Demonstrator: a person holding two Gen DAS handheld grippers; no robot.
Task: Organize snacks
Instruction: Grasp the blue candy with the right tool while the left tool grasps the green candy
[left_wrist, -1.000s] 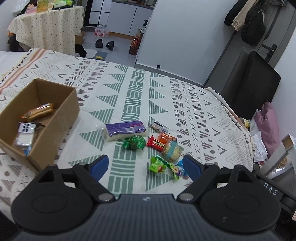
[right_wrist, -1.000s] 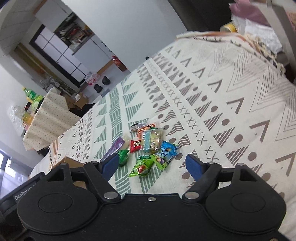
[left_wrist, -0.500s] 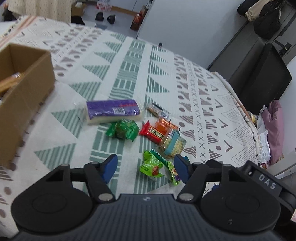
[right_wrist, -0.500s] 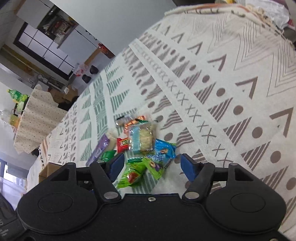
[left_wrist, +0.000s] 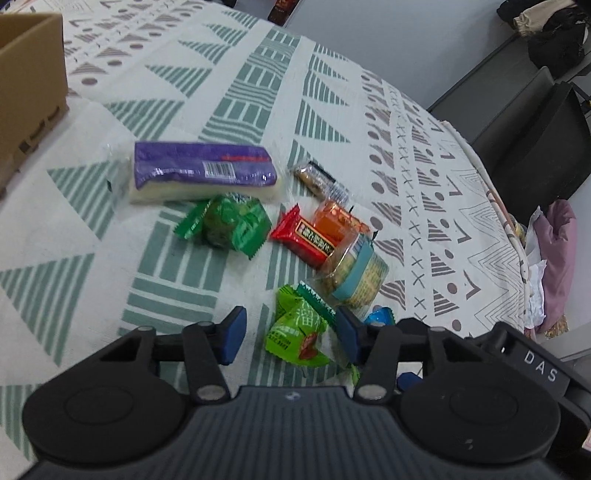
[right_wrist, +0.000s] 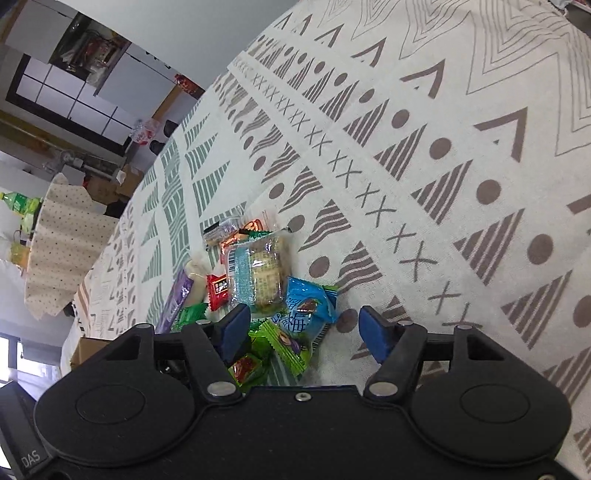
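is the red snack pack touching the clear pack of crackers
Touching. In the left wrist view the red snack pack runs right up against the clear cracker pack, and its right end tucks under the cracker pack's edge with no cloth showing between them.

Home room, patterned bedspread (left_wrist: 258, 92), hanging coats (left_wrist: 546, 33), clothed side table (right_wrist: 62, 240)

Left gripper (left_wrist: 291, 334) low over patterned bedspread (left_wrist: 424, 155), jaws just been closing, light green candy packet (left_wrist: 297, 334) between blue pads, no contact visible. Beyond: cracker pack (left_wrist: 356, 275), red wrapper (left_wrist: 308, 238), dark green packet (left_wrist: 229, 221), purple-wrapped bar (left_wrist: 203, 173). Cardboard box (left_wrist: 31, 81) far left.
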